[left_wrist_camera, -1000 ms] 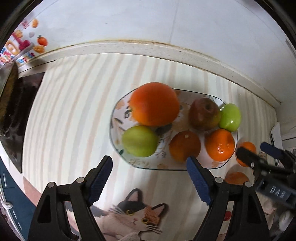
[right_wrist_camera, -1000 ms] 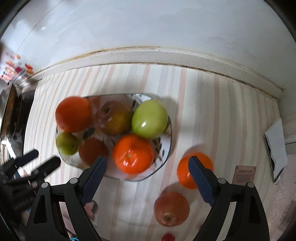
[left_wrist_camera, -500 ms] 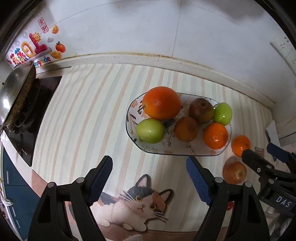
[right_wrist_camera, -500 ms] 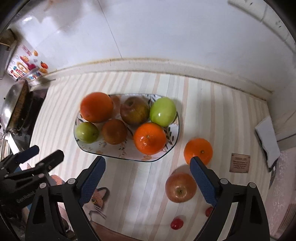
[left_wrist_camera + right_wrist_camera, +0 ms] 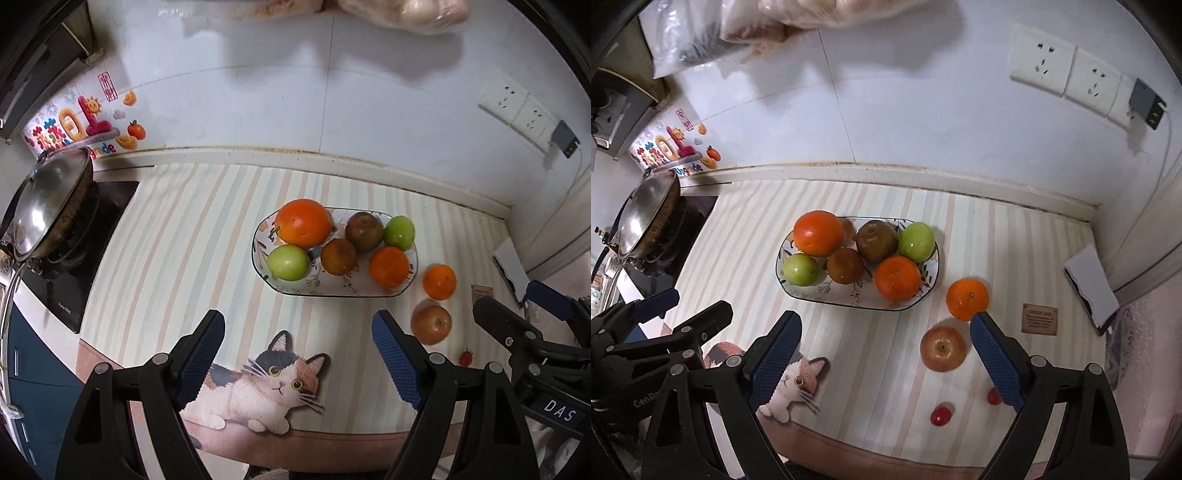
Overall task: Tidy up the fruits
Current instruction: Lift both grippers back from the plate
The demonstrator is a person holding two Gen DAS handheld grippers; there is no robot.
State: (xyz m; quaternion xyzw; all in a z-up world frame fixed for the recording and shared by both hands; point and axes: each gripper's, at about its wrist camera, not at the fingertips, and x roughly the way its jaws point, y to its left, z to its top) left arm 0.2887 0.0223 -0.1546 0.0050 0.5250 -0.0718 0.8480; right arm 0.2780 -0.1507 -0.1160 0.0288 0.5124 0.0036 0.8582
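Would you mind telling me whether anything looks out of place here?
Yes: an orange mandarin, a red apple and two small red tomatoes lie loose on the striped mat, outside the floral plate.

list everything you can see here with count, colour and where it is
plate: 1, white with floral print and dark rim, middle of the mat
oranges on plate: 2, orange, a big one at the left end, a smaller one at front right
green apples: 2, green, one at each end of the plate
dark fruits: 2, brownish red, plate centre
loose orange: 1, orange, on the mat right of the plate
loose apple: 1, red-yellow, in front of that orange
cherry tomatoes: 2, red, near the mat's front edge
striped mat: 1, pastel with cat print, on the counter
wok: 1, metal, on the stove at left
wall sockets: white, upper right
left gripper: 1, black with blue pads, open, empty
right gripper: 1, same, open, empty
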